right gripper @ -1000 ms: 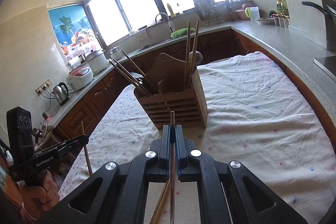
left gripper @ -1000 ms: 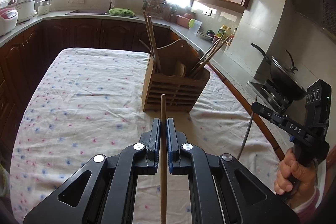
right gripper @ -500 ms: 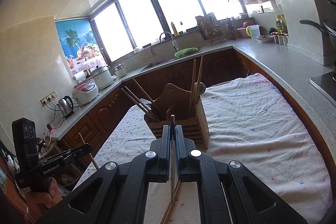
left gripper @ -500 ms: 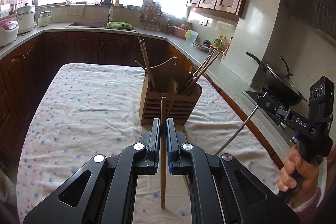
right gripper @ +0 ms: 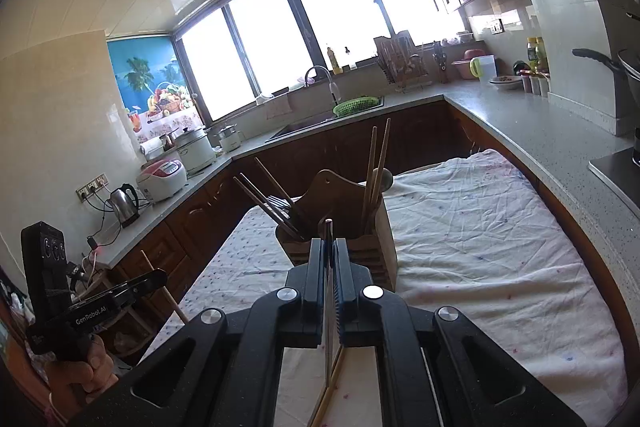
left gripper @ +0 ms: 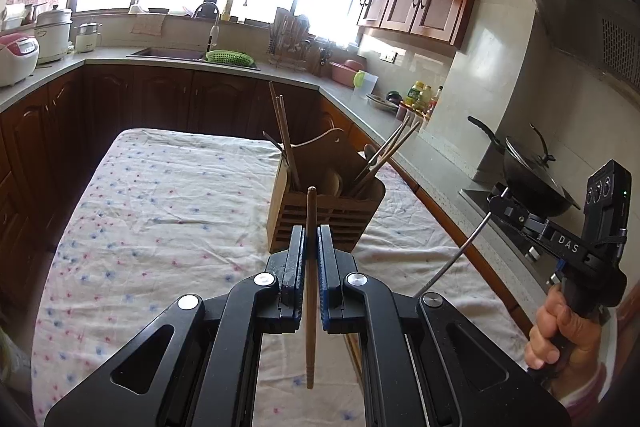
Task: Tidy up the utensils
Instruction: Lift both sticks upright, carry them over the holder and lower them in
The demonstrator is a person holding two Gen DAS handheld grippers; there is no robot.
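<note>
Two sets of fingers, one in each of my hands, and both are pinched nearly shut on a single stick. My left gripper (left gripper: 311,247) clamps a wooden chopstick (left gripper: 311,287) between its blue pads; the chopstick stands almost upright, its thick end poking above the fingertips and its thin end hanging below them over the cloth. My right gripper (right gripper: 329,259) squeezes a thin metal chopstick (right gripper: 328,307) the same way, upright, tip just showing above the pads. From the left camera that metal stick (left gripper: 452,259) slants down out of the right gripper's fingers, with my right hand (left gripper: 560,331) wrapped round the handle.

Just beyond both fingertips stands the wooden utensil holder (left gripper: 324,215) on the counter, which is draped in a white flowered cloth (left gripper: 160,219). Dark chopsticks lean out of one compartment, pale wooden ones out of another, and what looks like a wooden spoon sits between. A loose wooden stick (right gripper: 328,395) lies on the cloth under my right gripper.

Farther out, a green basket (left gripper: 230,57) rests by the sink, and a black wok (left gripper: 536,175) sits on the stove.
</note>
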